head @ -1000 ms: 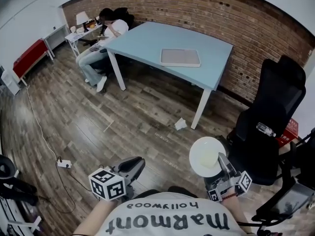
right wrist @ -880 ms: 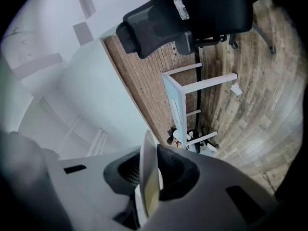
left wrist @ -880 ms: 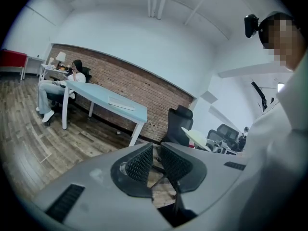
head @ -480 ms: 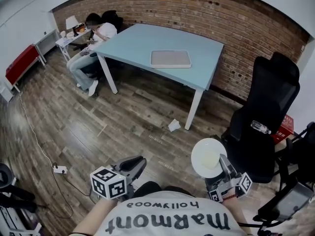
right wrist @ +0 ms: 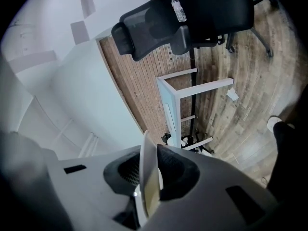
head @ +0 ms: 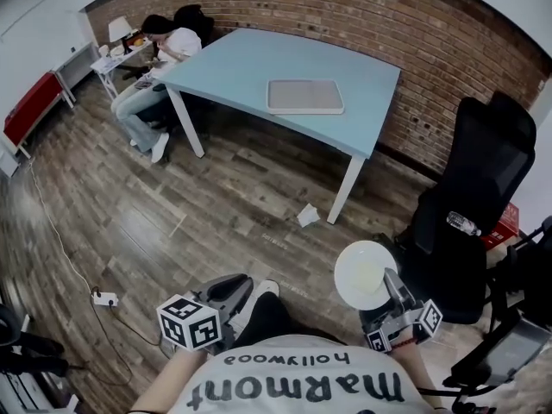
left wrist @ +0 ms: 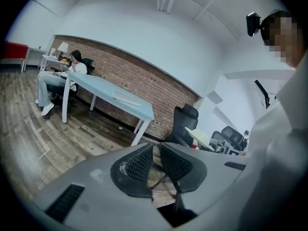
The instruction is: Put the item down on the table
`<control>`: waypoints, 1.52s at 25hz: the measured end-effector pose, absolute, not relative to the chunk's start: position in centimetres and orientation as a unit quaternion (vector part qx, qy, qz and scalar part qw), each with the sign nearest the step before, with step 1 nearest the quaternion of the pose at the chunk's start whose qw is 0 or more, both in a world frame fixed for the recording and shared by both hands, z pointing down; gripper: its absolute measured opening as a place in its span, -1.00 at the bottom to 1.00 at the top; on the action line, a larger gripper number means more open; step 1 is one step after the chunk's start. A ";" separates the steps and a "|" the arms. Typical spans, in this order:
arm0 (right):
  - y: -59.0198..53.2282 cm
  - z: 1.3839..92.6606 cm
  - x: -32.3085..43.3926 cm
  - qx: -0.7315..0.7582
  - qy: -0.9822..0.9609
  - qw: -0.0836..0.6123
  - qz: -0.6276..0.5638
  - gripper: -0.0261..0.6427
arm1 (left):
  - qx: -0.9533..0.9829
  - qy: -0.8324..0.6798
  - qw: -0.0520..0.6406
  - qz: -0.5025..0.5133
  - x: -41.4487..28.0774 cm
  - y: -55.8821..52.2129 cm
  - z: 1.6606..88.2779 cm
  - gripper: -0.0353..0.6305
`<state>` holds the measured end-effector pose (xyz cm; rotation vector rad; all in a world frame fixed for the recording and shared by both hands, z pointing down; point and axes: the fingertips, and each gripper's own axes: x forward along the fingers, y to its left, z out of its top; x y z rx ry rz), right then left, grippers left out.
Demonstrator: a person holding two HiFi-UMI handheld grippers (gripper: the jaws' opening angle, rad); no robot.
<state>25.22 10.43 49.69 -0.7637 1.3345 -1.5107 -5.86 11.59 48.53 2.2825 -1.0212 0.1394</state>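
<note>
Plate (head: 364,274), rim pinched in my right claw (right wrist: 149,171): probably light, stiff, slick, breakable; rim hold suits. Left claw (left wrist: 155,162) closed, empty.

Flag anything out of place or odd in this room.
Two things. A crumpled white paper scrap lies on the wood floor beside the near leg of the blue table. A plastic water bottle lies on its side on the black office chair, where it could roll off. Nothing looks spilled or broken.
</note>
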 end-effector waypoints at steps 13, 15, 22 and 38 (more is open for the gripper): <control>-1.5 48.3 22.0 -0.314 0.547 0.473 -0.615 -0.79 | 0.877 -0.363 0.308 0.060 -7.5 -3.0 46.4 -0.74; -2.9 48.2 21.1 -0.312 0.546 0.473 -0.618 -0.79 | 0.877 -0.362 0.310 0.061 -8.1 -4.5 46.4 -0.74; -6.8 48.0 18.8 -0.311 0.547 0.464 -0.624 -0.79 | 0.877 -0.351 0.322 0.069 -9.0 -8.5 46.7 -0.74; -13.0 48.0 14.1 -0.331 0.542 0.465 -0.617 -0.79 | 0.879 -0.333 0.336 0.067 -13.5 -15.3 47.6 -0.74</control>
